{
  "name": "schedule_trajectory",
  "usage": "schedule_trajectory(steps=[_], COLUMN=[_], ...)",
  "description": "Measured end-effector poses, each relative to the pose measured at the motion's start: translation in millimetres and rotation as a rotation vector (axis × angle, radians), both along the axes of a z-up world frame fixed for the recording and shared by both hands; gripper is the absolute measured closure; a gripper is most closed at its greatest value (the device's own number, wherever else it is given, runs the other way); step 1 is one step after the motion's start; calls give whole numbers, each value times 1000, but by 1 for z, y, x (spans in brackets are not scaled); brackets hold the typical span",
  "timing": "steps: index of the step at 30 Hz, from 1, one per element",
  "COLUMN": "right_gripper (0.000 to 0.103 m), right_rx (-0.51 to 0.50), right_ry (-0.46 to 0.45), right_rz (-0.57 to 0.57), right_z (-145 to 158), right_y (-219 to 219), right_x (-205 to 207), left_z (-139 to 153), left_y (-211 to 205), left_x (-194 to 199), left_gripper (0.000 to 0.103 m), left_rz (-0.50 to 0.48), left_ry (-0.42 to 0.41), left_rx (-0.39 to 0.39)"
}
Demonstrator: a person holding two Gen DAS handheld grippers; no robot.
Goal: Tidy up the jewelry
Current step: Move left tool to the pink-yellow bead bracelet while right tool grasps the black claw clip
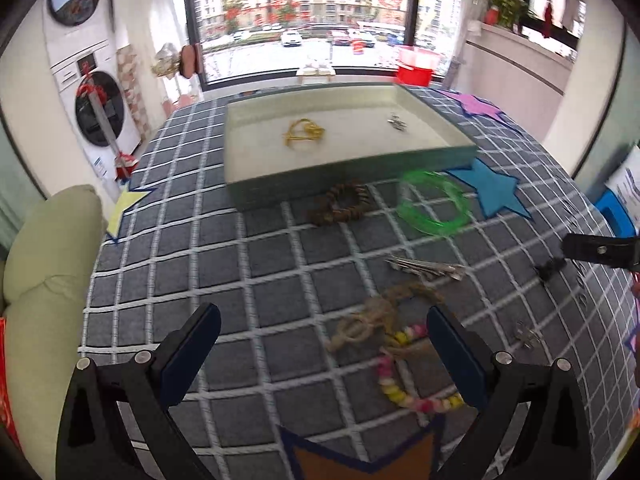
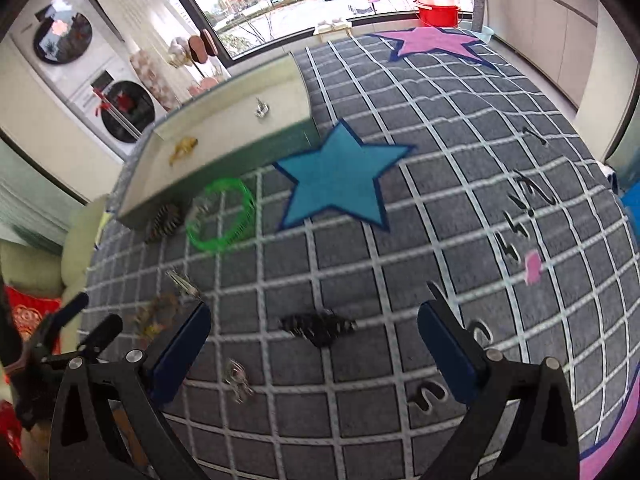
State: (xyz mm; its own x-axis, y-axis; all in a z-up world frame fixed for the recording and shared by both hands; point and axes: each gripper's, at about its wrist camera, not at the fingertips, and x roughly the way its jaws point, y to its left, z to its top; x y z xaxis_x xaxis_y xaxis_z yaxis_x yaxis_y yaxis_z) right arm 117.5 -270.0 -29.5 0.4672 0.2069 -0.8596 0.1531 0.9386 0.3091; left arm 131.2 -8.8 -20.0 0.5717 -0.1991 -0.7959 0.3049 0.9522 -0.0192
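It was a home, likely a balcony laundry room: stacked washing machines [image 1: 94,92] stood by a large window [image 1: 304,16] facing apartment blocks, with a checked star-patterned rug [image 1: 248,248], a cushion [image 1: 48,280] and red basins [image 2: 438,4].

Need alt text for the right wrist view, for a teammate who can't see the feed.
The open right hand-held gripper points down at a grey grid-patterned rug, with a black spiky hair clip lying between its fingers, untouched. Farther off, a green bangle lies beside a shallow tray holding a gold piece and a silver piece.
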Motion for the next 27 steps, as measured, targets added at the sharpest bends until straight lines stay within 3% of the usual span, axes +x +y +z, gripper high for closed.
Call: schedule_trajectory(steps=[14,15,18,20,22,24,26,27], right_gripper=[0,0,9,16,23,32,51,55], right_rx=[-68,-75,-92,-97,-112,-146,-163,-175], right_ry=[13,11,8,13,12,6,2,1], right_rz=[8,8,11,9,5,8,7,5], right_z=[-16,-17,-20,-22,-24,-23,-22,-21], right_y=[15,17,21,24,26,29,31,31], right_x=[-4,-3,-2,0,0,0,-1,-1], left_z=[-6,-6,-8,-9,-12,-15,-20,-22], left_y=[-37,-39,-44,-47,-51,-55,-57,-57], left_x=[-8,-8,-8,-9,-9,-9,-8,-8], left_gripper=[0,3,5,15,19,37,52,59], left_rz=[-59,-63,-72,-82,-99,-112,-122,-124], left_ry=[-26,-26,-14,-18,-12,-8,10,12], left_rx=[24,26,24,31,39,49,53,54])
